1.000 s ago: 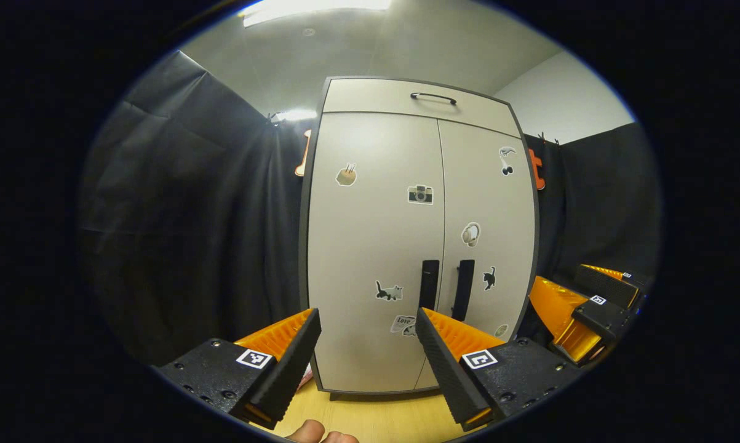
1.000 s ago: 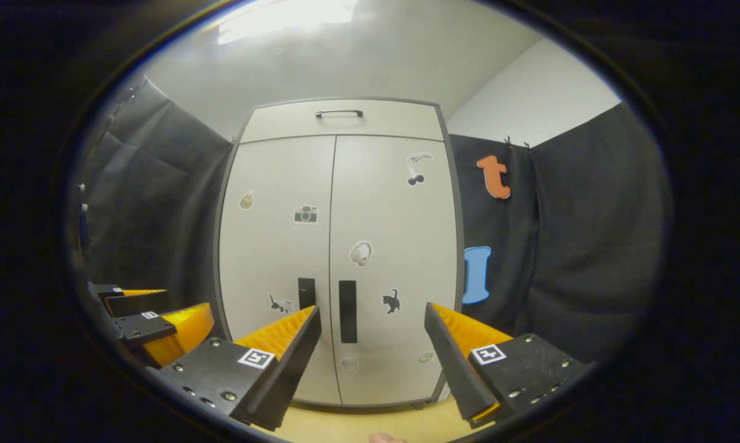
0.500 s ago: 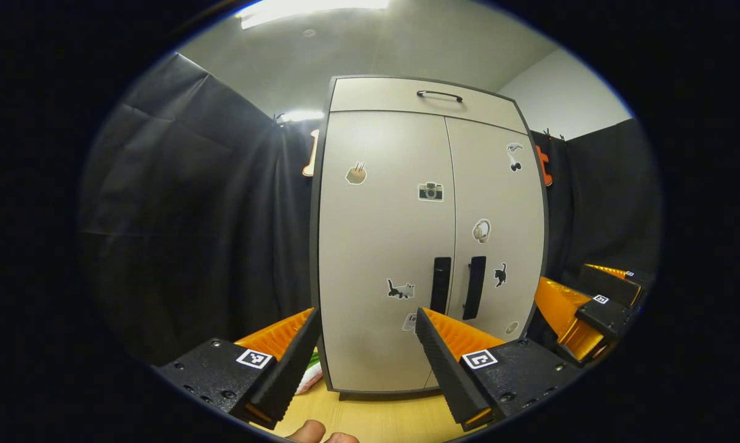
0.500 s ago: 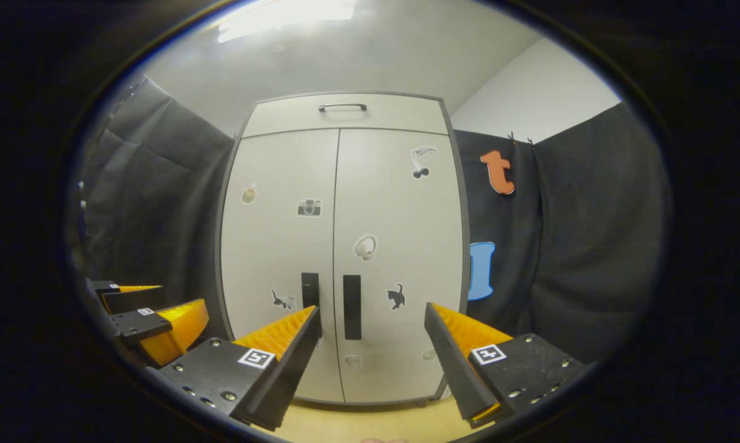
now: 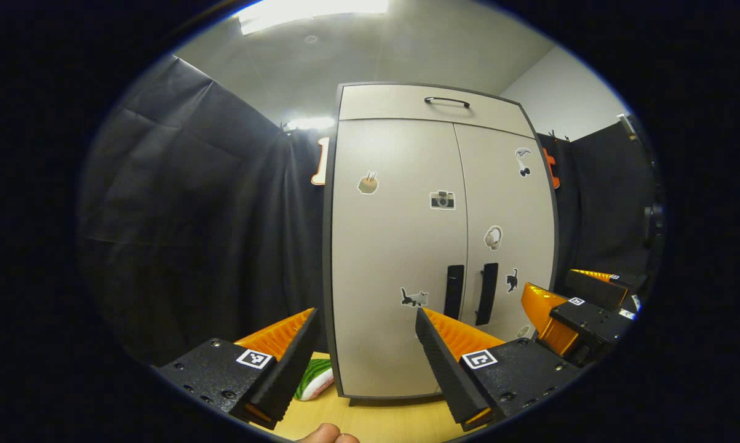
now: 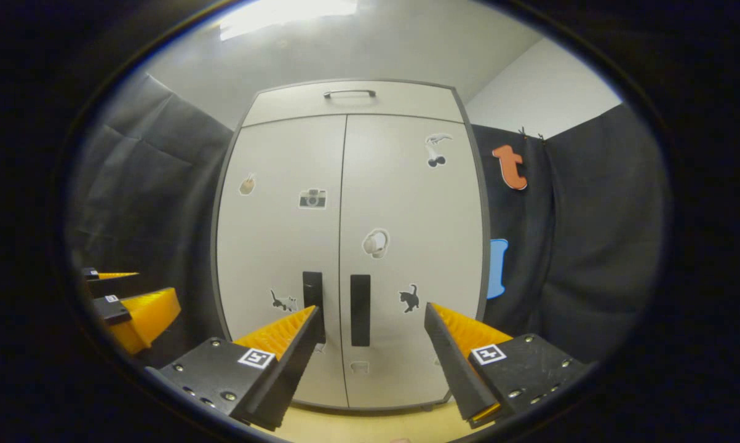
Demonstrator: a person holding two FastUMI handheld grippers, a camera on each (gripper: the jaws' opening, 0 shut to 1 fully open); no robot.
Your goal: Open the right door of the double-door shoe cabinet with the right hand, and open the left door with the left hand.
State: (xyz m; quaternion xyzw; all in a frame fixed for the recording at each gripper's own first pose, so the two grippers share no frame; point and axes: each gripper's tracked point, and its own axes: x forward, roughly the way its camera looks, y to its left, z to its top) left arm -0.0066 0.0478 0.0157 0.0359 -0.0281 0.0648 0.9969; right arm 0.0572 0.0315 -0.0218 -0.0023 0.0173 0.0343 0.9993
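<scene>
A pale shoe cabinet [image 5: 394, 258] [image 6: 283, 246] with a dark frame stands ahead, both doors shut. Each door carries stickers and a black vertical handle by the centre seam: the left door's handle [image 5: 453, 291] [image 6: 312, 296] and the right door's handle [image 5: 486, 293] [image 6: 360, 309]. My left gripper [image 5: 365, 320] is open, short of the cabinet, aimed at the left door's lower part. My right gripper [image 6: 371, 315] is open too, short of the doors, with the right handle showing between its fingers. The right gripper [image 5: 576, 307] also shows in the left gripper view, and the left gripper [image 6: 133, 301] in the right gripper view.
A drawer front with a black bar handle [image 5: 446, 100] [image 6: 349, 93] tops the cabinet. The cabinet stands on a light wooden floor [image 5: 382, 421]. A green, white and red object [image 5: 313, 378] lies at its left foot. Black cloth hangs on both sides. A fingertip [image 5: 326, 434] pokes in at the bottom.
The right gripper has moved closer to the cabinet, whose doors look larger. The left gripper's view has swung left, so the cabinet sits further right and the object at its foot has come into sight.
</scene>
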